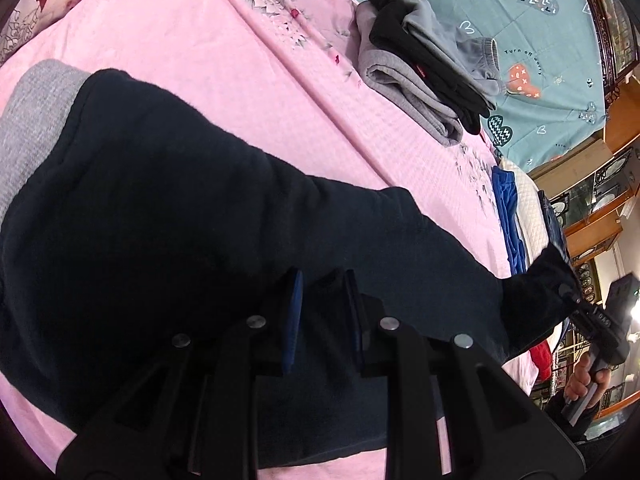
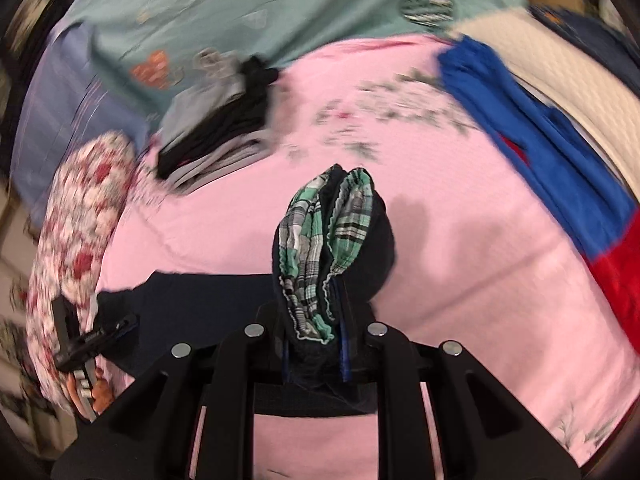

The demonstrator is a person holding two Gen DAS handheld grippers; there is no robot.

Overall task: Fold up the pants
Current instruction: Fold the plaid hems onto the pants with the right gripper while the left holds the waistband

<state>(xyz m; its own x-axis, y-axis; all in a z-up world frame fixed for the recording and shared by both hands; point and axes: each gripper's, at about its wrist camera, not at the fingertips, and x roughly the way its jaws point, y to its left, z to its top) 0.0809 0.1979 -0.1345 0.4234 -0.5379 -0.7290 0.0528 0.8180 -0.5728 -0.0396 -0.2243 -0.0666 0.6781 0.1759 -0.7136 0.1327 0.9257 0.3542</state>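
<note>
Dark navy pants [image 1: 168,208] with a grey waistband [image 1: 28,120] lie stretched across the pink bedspread [image 1: 240,60]. My left gripper [image 1: 323,312] is shut on a fold of the pants' fabric near the front edge. My right gripper [image 2: 316,340] is shut on the leg cuff [image 2: 332,240], whose green plaid lining shows, and holds it above the bed. In the left wrist view the right gripper [image 1: 576,300] grips the far end of the leg at the right. In the right wrist view the left gripper [image 2: 108,330] shows at the lower left on the dark fabric.
A stack of folded grey and black clothes [image 1: 424,64] lies at the far side where pink meets a teal sheet [image 1: 500,8]. Blue and red garments [image 2: 540,152] and a white quilt [image 2: 560,76] lie at the right. A floral pillow [image 2: 76,216] is at the left.
</note>
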